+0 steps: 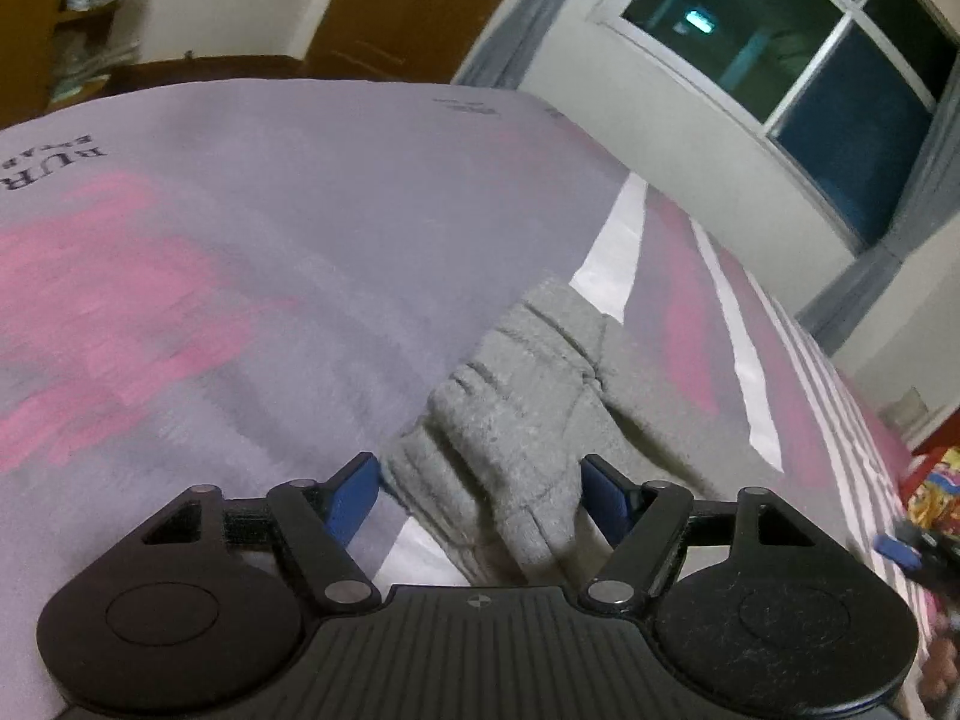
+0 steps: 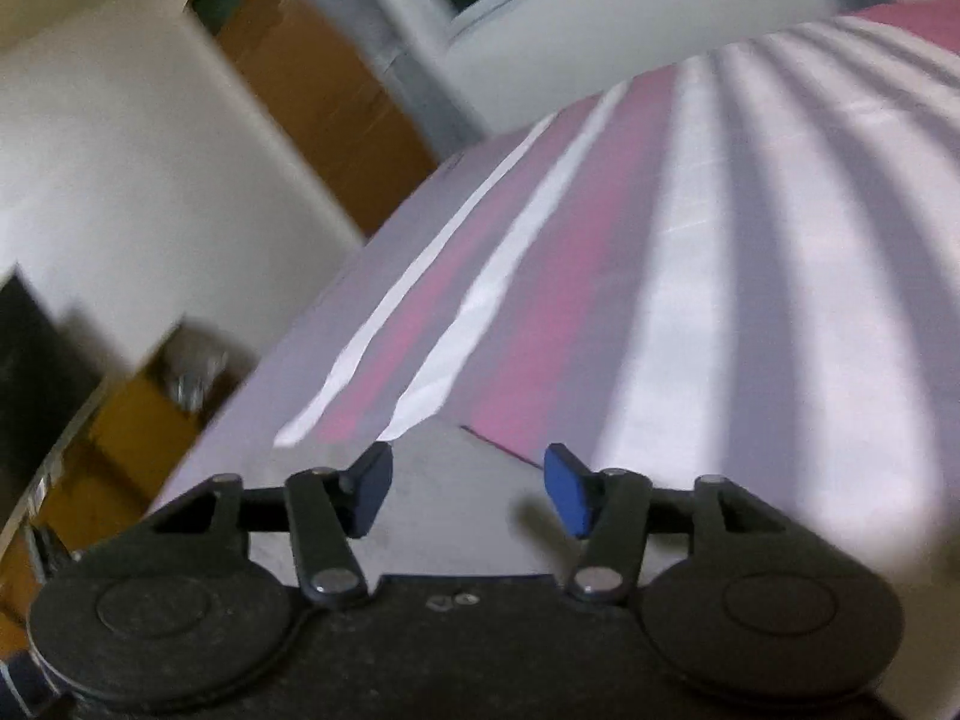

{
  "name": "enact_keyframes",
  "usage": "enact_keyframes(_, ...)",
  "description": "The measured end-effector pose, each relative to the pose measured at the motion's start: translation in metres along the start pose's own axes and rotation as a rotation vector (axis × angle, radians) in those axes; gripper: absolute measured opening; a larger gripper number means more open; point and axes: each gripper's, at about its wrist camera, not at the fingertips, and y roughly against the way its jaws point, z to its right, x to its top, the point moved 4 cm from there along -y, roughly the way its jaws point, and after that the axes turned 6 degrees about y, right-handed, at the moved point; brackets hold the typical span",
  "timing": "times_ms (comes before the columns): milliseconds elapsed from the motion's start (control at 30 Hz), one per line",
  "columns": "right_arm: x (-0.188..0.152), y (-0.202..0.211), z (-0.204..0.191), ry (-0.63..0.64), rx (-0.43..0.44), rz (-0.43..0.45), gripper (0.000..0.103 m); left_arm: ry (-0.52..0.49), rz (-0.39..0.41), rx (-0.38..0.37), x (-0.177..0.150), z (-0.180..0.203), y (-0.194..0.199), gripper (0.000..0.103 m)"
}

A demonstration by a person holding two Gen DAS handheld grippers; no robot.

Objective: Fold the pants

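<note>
The grey fleece pants (image 1: 522,402) lie bunched on the bed in the left wrist view, running from the middle toward my gripper. My left gripper (image 1: 480,474) is open, its blue pads on either side of the near end of the pants, not closed on them. In the right wrist view a pale grey patch (image 2: 456,504), perhaps the pants, lies between the fingers. My right gripper (image 2: 468,468) is open above the sheet. The right gripper's tip (image 1: 900,549) shows at the right edge of the left wrist view.
The bed sheet (image 1: 270,252) is lilac with pink patches and white stripes (image 2: 690,276). A window (image 1: 798,60) and wall stand behind the bed. A brown door (image 1: 408,6) and wooden furniture (image 2: 132,438) flank the bed.
</note>
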Motion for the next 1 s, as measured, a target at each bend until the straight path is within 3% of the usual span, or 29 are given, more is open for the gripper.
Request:
enact_keyframes(133,0.002,-0.05,-0.017,0.076,0.028,-0.078,0.05,-0.007,0.001,-0.029,-0.003,-0.006,-0.002,0.055)
enact_keyframes(167,0.002,-0.058,-0.016,0.091,0.042,-0.103,0.041,-0.004,0.001,-0.04,-0.003,-0.008,-0.002,0.055)
enact_keyframes(267,0.001,-0.072,-0.013,0.155,0.064,-0.167,0.03,-0.006,0.01,-0.061,-0.004,-0.01,-0.004,0.055)
enact_keyframes(367,0.003,-0.069,-0.017,0.203,0.124,-0.187,0.012,-0.003,0.023,-0.076,-0.008,-0.015,-0.003,0.055)
enact_keyframes(467,0.005,-0.075,-0.022,0.27,0.115,-0.23,0.011,0.004,0.02,-0.083,-0.009,-0.017,-0.003,0.055)
enact_keyframes(500,0.006,-0.083,-0.024,0.296,0.088,-0.25,0.019,0.005,0.018,-0.084,-0.009,-0.017,-0.005,0.055)
enact_keyframes(533,0.007,-0.09,-0.028,0.308,0.072,-0.266,0.021,0.007,0.015,-0.084,-0.009,-0.017,-0.005,0.055)
enact_keyframes(567,0.007,-0.094,-0.029,0.307,0.079,-0.281,0.019,0.008,0.016,-0.082,-0.008,-0.017,-0.005,0.055)
enact_keyframes(600,0.008,-0.097,-0.031,0.305,0.097,-0.288,0.005,0.011,0.019,-0.081,-0.008,-0.017,-0.005,0.054)
enact_keyframes(733,0.01,-0.087,-0.042,0.381,-0.002,-0.198,0.002,-0.003,0.049,-0.074,-0.011,-0.016,-0.002,0.051)
enact_keyframes(800,-0.005,-0.099,-0.036,0.401,-0.096,-0.227,0.002,0.002,0.042,-0.078,-0.013,-0.018,-0.003,0.051)
enact_keyframes(867,-0.009,-0.095,-0.039,0.362,-0.123,-0.196,0.005,0.005,0.018,-0.083,-0.01,-0.019,0.003,0.056)
enact_keyframes(933,-0.001,-0.067,-0.04,0.277,-0.168,-0.074,0.019,-0.021,0.034,-0.074,-0.005,-0.019,0.021,0.06)
enact_keyframes(1000,0.0,-0.031,-0.035,0.182,-0.154,0.019,0.021,-0.047,0.076,-0.053,0.001,-0.015,0.044,0.062)
